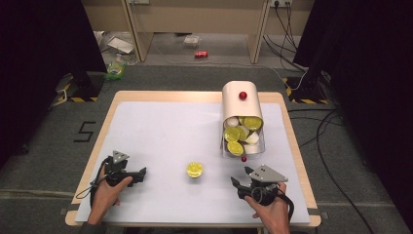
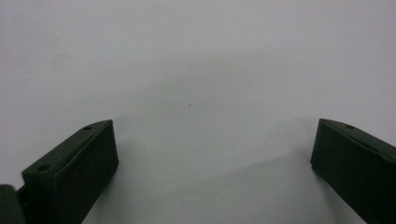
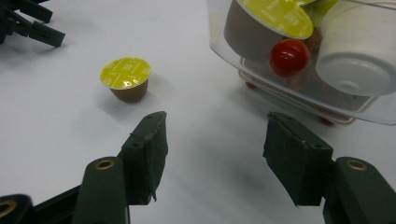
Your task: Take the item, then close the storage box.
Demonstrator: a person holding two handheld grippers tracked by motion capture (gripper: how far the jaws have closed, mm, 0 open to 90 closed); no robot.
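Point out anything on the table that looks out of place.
One yellow-lidded coffee capsule stands alone on the white table, apart from the rest in the clear container under its cream lid. Both grippers are open and empty.

My white-topped, wood-edged table (image 1: 160, 126) bears a yellow-lidded brown coffee capsule (image 1: 195, 170) and a clear plastic capsule-filled container (image 1: 243, 141) lying flat

Grey carpet floor (image 1: 44, 161), black curtains (image 1: 39, 39) at both sides, wooden furniture (image 1: 195, 19) behind, trailing cables (image 1: 331, 146).
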